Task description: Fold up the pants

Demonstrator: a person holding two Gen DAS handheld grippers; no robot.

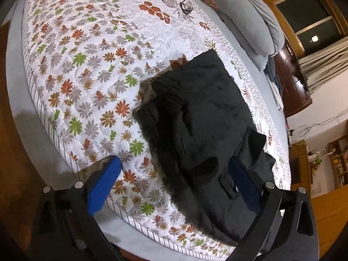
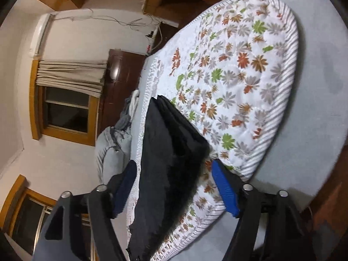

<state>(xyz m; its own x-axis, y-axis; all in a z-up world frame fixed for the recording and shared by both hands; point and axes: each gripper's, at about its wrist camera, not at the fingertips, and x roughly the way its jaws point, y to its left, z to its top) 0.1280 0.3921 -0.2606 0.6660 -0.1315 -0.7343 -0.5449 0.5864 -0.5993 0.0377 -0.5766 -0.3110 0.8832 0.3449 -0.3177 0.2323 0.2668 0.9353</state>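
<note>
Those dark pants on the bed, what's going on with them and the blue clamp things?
A person holds a gripper in each hand and is folding the black pants, which lie bunched in layers on the flowered quilt. The left gripper and the right gripper are both open, one finger on each side of the cloth, neither clamped on it. A pair of glasses lies farther up the bed.

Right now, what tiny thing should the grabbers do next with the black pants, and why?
Probably lower the open left gripper onto the near edge of the black pants and pinch it. The pants lie partly folded on the flowered quilt, and the right gripper is open too, so neither holds cloth to fold yet.
</note>
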